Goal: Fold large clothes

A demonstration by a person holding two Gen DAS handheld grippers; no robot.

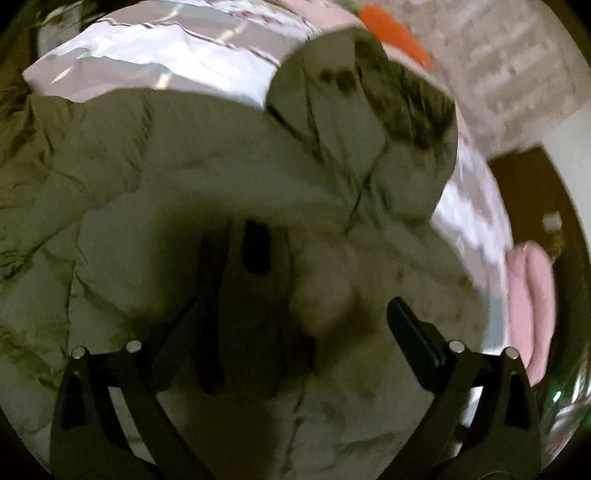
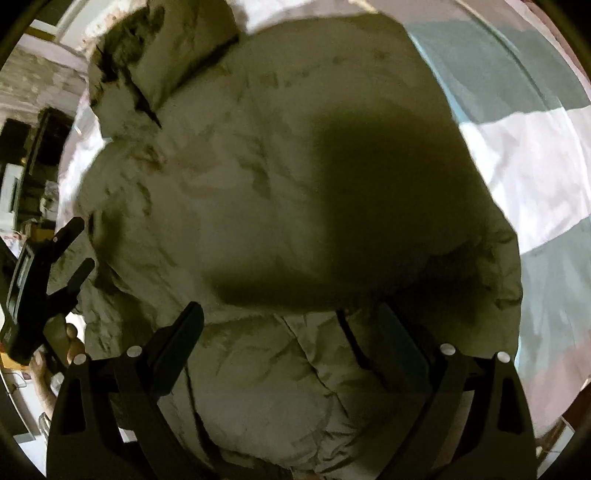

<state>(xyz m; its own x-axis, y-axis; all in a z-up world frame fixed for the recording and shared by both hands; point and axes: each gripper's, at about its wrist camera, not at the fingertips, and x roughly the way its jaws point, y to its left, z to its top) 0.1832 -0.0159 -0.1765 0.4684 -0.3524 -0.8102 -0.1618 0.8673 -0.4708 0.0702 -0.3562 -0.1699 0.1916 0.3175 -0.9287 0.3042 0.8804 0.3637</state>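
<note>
Olive-green puffy fabric of a padded jacket fills nearly all of both wrist views, spread over a bed sheet in white and grey blocks. Motion blur softens everything, and no label or writing can be read anywhere.

The left gripper hangs just above the jacket with its jaws spread wide and nothing between them; its own shadow darkens the cloth ahead, hiding the seams there. Beyond it, to the right, a folded sleeve or hood rises, and past that an orange object is cut off by the frame edge. A pink cloth lies off to the right.

The right gripper also stands wide apart, gripping nothing, over the jacket, with a broad shadow ahead. At its far left the other gripper shows.
</note>
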